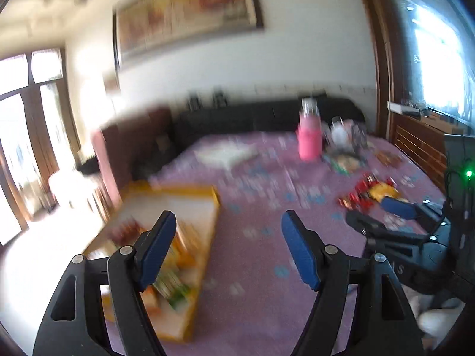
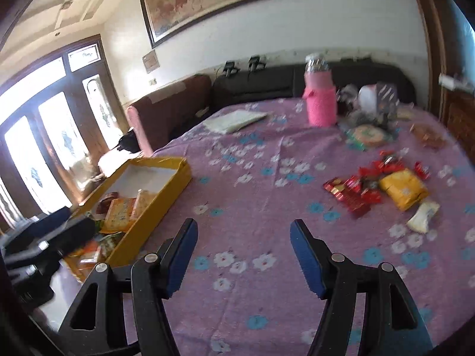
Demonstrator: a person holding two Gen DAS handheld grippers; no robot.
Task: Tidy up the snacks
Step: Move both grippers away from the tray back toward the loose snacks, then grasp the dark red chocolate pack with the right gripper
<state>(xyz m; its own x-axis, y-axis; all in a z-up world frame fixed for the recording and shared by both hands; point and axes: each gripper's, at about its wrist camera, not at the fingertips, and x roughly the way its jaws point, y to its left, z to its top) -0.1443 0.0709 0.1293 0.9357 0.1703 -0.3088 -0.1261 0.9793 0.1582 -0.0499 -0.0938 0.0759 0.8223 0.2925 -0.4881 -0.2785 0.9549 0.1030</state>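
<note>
Loose snacks (image 2: 383, 188) heaped on the cloth (image 2: 252, 195), ahead and to the right of the right gripper (image 2: 244, 255), the nearer tool; yellow pack (image 2: 403, 188) lying long axis slanted away. Both right and left gripper (image 1: 228, 249) spread wide, holding nothing. Box (image 2: 175, 188) far left beside the left gripper, near end holding several packets (image 2: 121, 212), far end bare.

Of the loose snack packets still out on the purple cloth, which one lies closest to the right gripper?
The white packet, at the near edge of the pile beside the yellow bag. The red wrappers lie farther back; the right gripper is open and empty.
</note>
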